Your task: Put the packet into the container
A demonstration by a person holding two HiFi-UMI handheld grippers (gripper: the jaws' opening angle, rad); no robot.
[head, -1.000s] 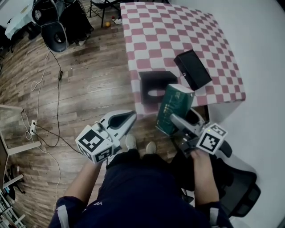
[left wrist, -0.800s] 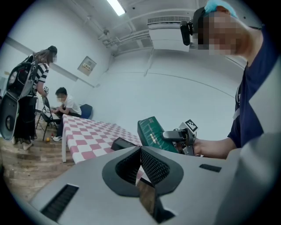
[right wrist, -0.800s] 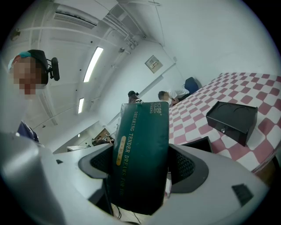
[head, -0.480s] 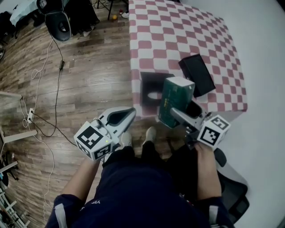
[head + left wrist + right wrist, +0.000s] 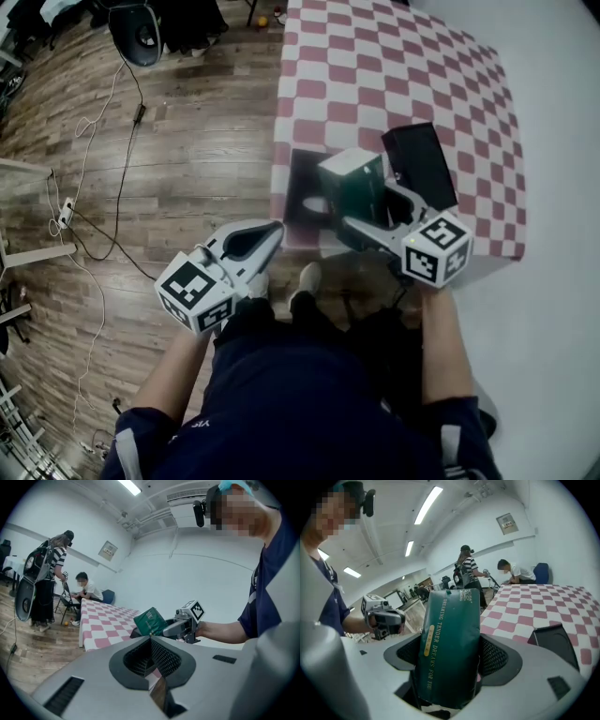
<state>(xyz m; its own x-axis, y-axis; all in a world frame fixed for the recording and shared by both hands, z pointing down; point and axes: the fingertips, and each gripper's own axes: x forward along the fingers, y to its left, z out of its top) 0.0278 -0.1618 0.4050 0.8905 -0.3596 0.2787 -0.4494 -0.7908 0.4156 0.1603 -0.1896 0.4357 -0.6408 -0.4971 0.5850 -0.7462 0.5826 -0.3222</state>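
The dark green packet [image 5: 352, 186] stands upright in my right gripper [image 5: 364, 214], which is shut on its lower part. It hangs just over the table's near edge, beside and partly above the open black container [image 5: 307, 192]. In the right gripper view the packet [image 5: 450, 639] fills the middle between the jaws and hides the container. My left gripper [image 5: 270, 234] is shut on nothing, held over the floor, below and left of the container. From the left gripper [image 5: 151, 640] view I see the packet [image 5: 150, 620] and the right gripper [image 5: 186, 623] ahead.
A flat black box [image 5: 419, 164] lies on the pink checked table [image 5: 375, 75] right of the packet, also seen as a black box [image 5: 553, 639]. Cables [image 5: 89, 141] run over the wooden floor at left. People [image 5: 513, 571] are at the table's far end.
My right gripper has carried the packet up and forward, from below the table edge to beside the black container. The left gripper has hardly moved.
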